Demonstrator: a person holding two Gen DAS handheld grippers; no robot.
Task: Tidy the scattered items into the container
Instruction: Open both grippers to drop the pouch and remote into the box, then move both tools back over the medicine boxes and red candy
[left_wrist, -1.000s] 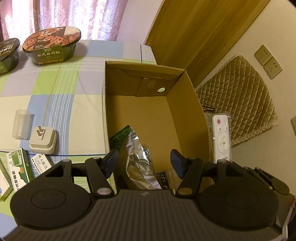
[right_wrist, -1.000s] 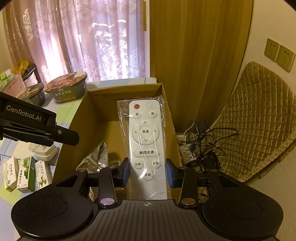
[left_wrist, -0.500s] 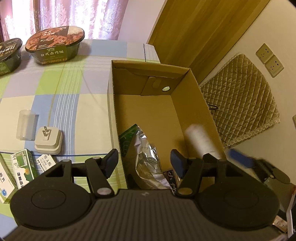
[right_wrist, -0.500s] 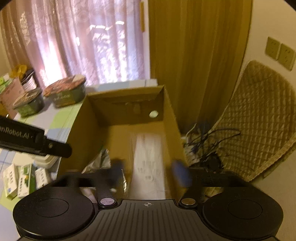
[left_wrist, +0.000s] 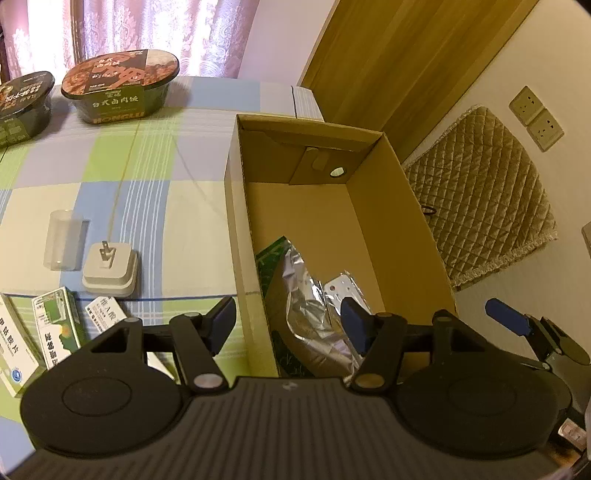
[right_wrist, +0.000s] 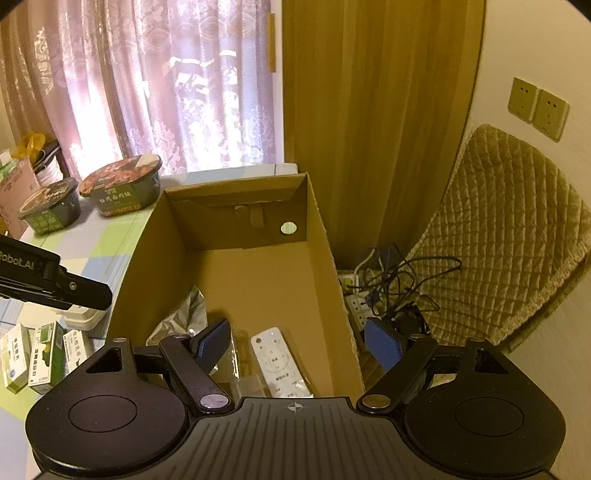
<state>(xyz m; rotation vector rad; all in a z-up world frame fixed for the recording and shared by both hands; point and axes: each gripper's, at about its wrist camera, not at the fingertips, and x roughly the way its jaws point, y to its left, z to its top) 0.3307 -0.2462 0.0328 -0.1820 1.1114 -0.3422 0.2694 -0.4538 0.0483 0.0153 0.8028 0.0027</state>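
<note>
one cardboard box (right_wrist: 321, 254) is sitting open at the right edge of the checked tablecloth (left_wrist: 147, 177), holding one white remote (right_wrist: 279, 363) in a clear sleeve lying flat on the floor near the right wall, and one foil bag (left_wrist: 314, 295) leaning along the left wall; the far half of the box floor is lying bare. the right gripper (right_wrist: 297, 341) is hovering over the remote with its fingers spread wide, gripping nothing. the left gripper (left_wrist: 288, 321) is hanging over the box's near left wall, fingers likewise spread and empty. remaining on the cloth: two meal bowls (left_wrist: 122, 85), one clear cup (left_wrist: 64, 240), one white plug adapter (left_wrist: 110, 267), and three small cartons (left_wrist: 55, 328) at the near edge.
</note>
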